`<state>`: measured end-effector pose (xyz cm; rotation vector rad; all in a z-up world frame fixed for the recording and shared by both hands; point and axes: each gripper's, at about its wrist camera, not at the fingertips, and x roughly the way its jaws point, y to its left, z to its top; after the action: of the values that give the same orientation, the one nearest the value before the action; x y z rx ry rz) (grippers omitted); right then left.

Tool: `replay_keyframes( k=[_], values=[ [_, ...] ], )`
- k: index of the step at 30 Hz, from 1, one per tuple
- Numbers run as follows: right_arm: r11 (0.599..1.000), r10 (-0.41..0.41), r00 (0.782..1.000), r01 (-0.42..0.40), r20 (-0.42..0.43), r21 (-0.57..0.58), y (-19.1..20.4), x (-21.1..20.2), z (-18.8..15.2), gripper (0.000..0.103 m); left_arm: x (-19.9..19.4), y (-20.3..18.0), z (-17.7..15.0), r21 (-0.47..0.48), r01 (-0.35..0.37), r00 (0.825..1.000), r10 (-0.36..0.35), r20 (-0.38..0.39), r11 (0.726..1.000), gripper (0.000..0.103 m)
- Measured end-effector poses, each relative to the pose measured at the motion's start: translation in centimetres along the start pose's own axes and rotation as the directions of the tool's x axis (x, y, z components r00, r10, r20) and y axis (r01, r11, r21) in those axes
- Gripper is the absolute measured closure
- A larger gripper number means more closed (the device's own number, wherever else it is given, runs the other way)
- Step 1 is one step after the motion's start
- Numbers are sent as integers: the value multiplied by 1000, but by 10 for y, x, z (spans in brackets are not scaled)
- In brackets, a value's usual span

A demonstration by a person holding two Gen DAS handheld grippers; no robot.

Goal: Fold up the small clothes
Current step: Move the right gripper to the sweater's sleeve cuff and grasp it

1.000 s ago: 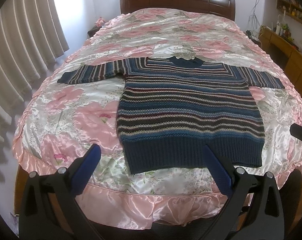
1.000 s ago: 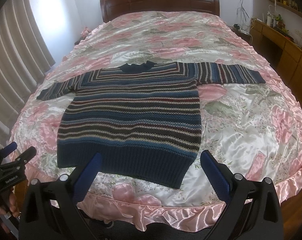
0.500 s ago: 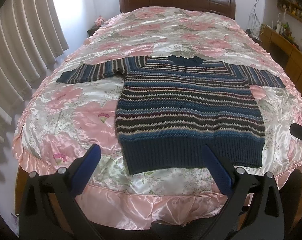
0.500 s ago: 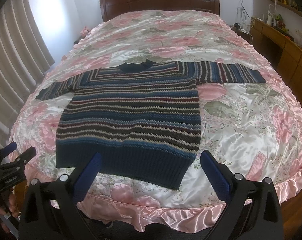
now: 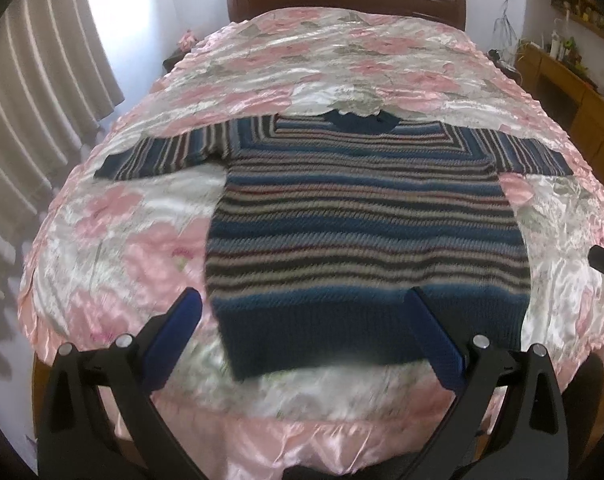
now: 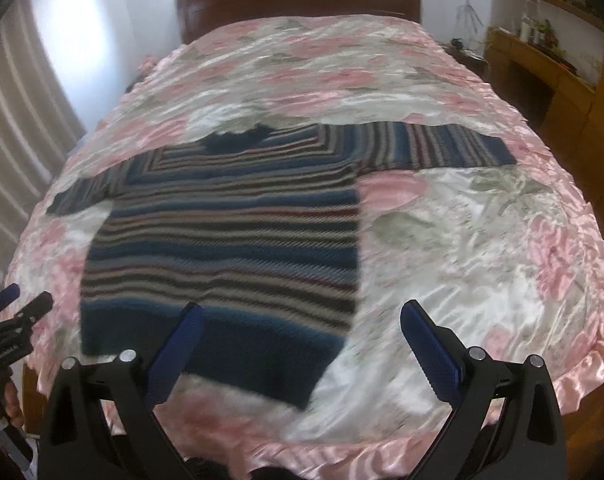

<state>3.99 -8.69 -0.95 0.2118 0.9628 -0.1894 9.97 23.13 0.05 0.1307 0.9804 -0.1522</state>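
Striped sweater (image 5: 365, 224) lies flat on bed (image 5: 114, 240), sleeves spread out, hem toward the foot edge. Left gripper (image 5: 302, 320) hangs over the hem, jaws spread, holding nothing. Right gripper (image 6: 300, 322) above the sweater's right hem corner, jaws likewise spread, empty. Both views blurred.

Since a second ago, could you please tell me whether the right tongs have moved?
Yes. The right tongs have advanced toward the headboard; in their view the striped sweater looms larger.
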Motion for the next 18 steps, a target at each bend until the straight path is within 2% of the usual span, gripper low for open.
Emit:
replay_keyframes(
  k=[3, 8, 14, 18],
  values=[
    [999, -32, 999, 32, 2, 15, -33, 13, 30, 4, 16, -24, 31, -2, 17, 1000, -17, 9, 1000, 3],
    [994, -108, 994, 108, 12, 8, -88, 43, 81, 4, 53, -88, 89, 35, 42, 999, -43, 32, 998, 3],
    [987, -135, 991, 136, -12, 80, -183, 99, 155, 4, 110, -172, 154, 44, 76, 996, -78, 39, 996, 3],
    [978, -160, 986, 165, -51, 126, -247, 139, 192, 4, 150, -228, 190, 51, 93, 995, -94, 33, 994, 3]
  ],
)
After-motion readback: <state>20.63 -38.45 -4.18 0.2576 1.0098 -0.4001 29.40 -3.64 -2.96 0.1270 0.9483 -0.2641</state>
